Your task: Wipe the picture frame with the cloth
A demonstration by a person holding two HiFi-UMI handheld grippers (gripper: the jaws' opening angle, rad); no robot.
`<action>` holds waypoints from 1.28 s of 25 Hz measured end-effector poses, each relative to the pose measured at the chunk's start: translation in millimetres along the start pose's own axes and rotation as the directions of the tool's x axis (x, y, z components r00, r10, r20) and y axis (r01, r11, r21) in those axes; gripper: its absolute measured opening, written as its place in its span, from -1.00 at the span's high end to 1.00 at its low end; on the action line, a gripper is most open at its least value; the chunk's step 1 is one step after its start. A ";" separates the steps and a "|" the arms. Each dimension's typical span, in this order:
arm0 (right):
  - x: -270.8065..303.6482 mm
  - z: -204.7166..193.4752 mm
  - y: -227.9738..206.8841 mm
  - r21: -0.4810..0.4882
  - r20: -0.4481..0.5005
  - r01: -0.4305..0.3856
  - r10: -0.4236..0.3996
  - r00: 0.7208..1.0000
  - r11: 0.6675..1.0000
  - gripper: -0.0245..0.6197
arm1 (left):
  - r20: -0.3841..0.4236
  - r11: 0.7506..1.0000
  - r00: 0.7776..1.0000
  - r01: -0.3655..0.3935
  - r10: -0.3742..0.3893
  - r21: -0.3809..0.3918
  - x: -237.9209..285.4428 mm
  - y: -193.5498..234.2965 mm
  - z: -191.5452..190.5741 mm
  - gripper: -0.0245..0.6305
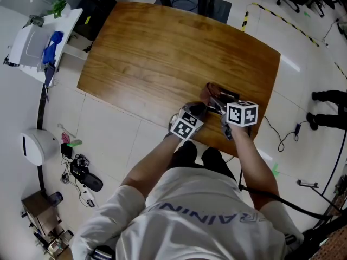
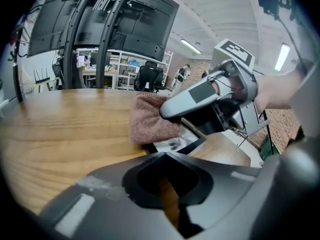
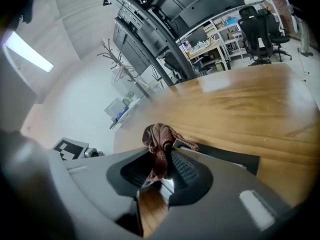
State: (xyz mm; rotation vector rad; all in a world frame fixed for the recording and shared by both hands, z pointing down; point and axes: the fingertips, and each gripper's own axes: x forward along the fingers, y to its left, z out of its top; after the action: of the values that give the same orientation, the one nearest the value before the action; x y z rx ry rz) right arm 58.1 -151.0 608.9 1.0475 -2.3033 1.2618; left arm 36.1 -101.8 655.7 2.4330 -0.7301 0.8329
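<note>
Clamped on a bunched reddish-brown cloth [image 3: 157, 146], the right gripper [image 3: 160, 170] has its jaws shut on the fabric, with a tuft sticking up past the tips. The left gripper [image 2: 165, 156] has its jaws together. Their tips meet right at the near edge of the picture frame [image 2: 172, 145] - whether they nip that edge or only press beside it, I cannot tell.

The frame lies flat on the wooden table [image 1: 162, 53], at about 4 o'clock on the tabletop in the head view, close to the edge nearest the person. In the left gripper view the cloth sits at about 12 o'clock from that gripper's tips and covers the far part of the frame. A pale strip of the picture and its dark border show below the cloth.

I judge the wiping to be under way: the cloth is gripped and lies on the frame, and the other gripper is set to steady it. No view shows how much of the surface is already clean. The uncovered near strip and the border probably need passes yet - after that the cloth can be set down.
</note>
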 end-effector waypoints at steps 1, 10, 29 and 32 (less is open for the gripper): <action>2.0 -2.2 -1.6 0.003 -0.008 0.005 -0.005 1.000 1.000 0.60 | 0.001 1.000 1.000 0.000 0.000 -0.001 0.0 0.0 0.2 0.90; 10.6 -17.6 -16.9 -0.018 -0.061 0.069 -0.070 0.996 0.997 0.60 | 0.004 1.000 1.000 0.003 -0.003 -0.005 -0.6 0.3 -0.3 0.90; -49.8 -42.0 -58.8 0.030 -0.070 0.163 -0.160 0.985 0.986 0.60 | 0.011 1.000 1.000 -0.001 0.001 -0.016 -1.3 1.1 -1.0 0.91; -62.2 -42.7 -68.1 0.052 -0.061 0.180 -0.177 0.982 0.982 0.60 | 0.014 1.000 1.000 -0.005 0.005 -0.021 -1.9 1.4 -1.3 0.91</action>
State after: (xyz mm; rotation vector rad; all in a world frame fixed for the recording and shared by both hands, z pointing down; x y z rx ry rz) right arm 147.0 -111.3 637.8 1.1920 -2.0908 1.2748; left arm 33.4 -101.5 655.7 2.4219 -0.7471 0.8074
